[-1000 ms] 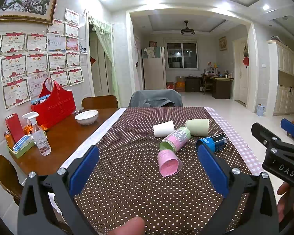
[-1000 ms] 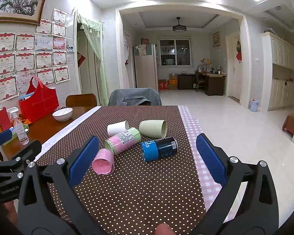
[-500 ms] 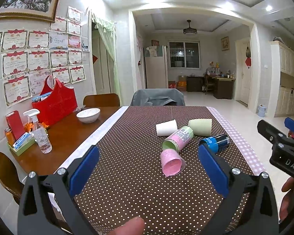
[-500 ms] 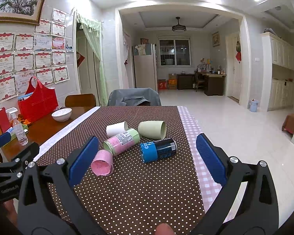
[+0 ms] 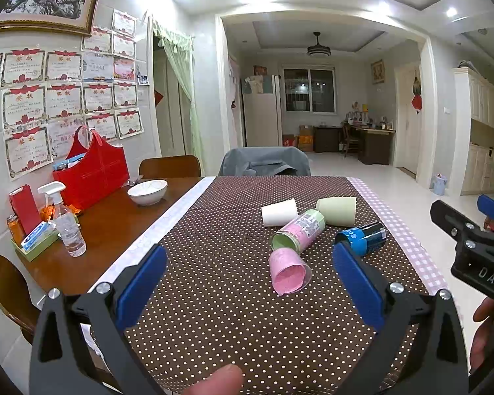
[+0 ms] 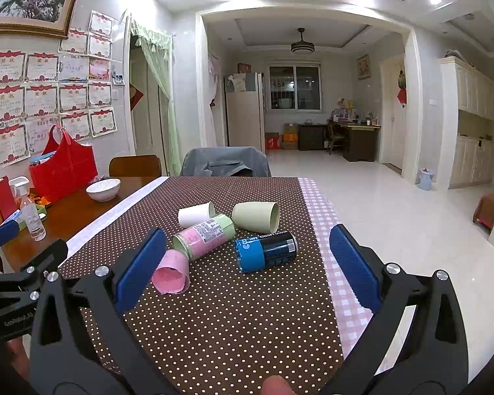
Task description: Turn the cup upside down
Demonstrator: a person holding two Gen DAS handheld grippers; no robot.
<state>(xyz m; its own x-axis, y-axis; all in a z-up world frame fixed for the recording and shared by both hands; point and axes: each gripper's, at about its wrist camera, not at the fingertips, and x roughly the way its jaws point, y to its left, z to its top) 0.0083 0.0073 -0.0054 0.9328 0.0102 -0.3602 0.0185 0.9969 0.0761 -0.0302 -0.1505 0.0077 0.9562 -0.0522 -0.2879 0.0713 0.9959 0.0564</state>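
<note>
— Well, which cup do you reckon gets flipped? All five lie on their sides in a huddle on the bench (image 5: 214, 296).

— Hard to say. The pink cup (image 6: 170, 272) is nearest, mouth toward us, touching the labelled cup (image 6: 205, 237) behind it. The blue cup (image 6: 266, 250) sits just right of those, with the white cup (image 6: 196, 214) and green cup (image 6: 255, 216) farther back.

— And the grippers?

— Both wide open, holding nothing. The left gripper (image 5: 248, 288) and right gripper (image 6: 247, 266) hover short of the cluster.

— How would the pink one handle?

— It looks thin and light, probably soft-walled, so a hard squeeze could crush it. I'd pinch it across the body, gently. It may roll or nudge its neighbour when touched. The blue one seems stiffer, maybe slick.
</note>
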